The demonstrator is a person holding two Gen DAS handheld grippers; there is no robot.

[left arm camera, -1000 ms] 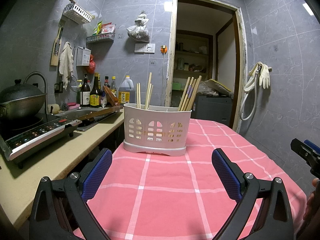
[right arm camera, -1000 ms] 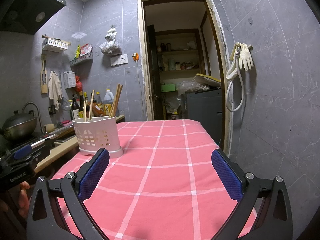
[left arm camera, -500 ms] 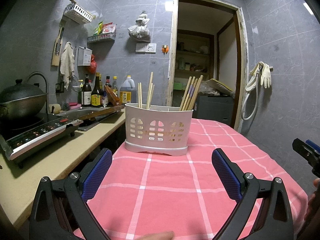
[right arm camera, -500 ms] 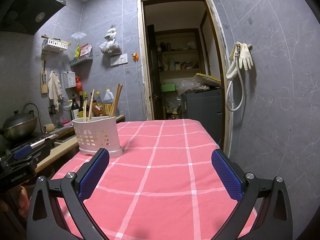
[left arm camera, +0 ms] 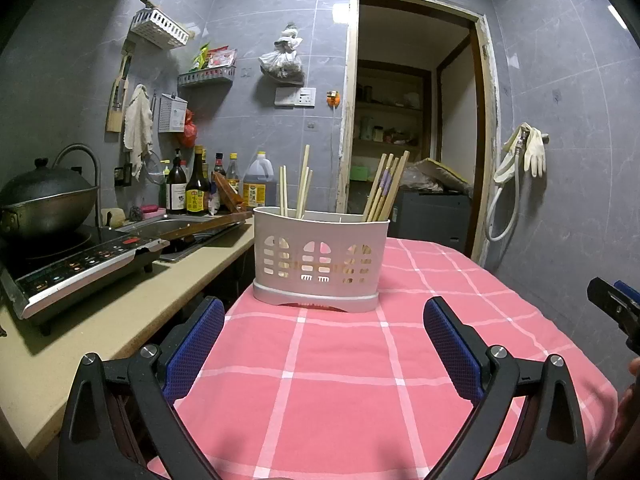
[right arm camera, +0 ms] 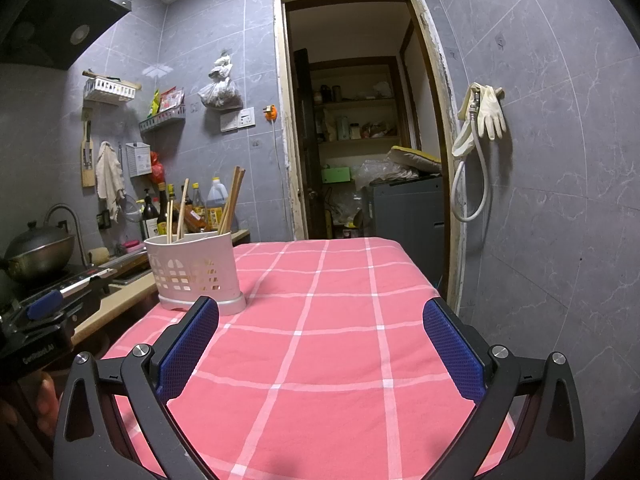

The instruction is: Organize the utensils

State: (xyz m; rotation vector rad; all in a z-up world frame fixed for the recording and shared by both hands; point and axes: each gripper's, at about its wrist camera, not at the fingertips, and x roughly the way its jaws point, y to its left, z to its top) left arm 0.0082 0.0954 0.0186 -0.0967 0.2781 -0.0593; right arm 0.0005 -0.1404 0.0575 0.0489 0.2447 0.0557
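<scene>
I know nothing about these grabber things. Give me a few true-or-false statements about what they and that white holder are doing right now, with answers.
1. The left gripper holds a chopstick. False: it is open and holds nothing.
2. The holder stands upright on the pink cloth. True.
3. The chopsticks lie flat on the cloth. False: they stand in the holder.
4. The right gripper is open. True.
5. The holder sits between the right gripper's fingers. False: it is off to their left.

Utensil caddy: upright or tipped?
Upright. The utensil caddy sits flat on its base on the pink tablecloth, with chopsticks standing in it.
</scene>
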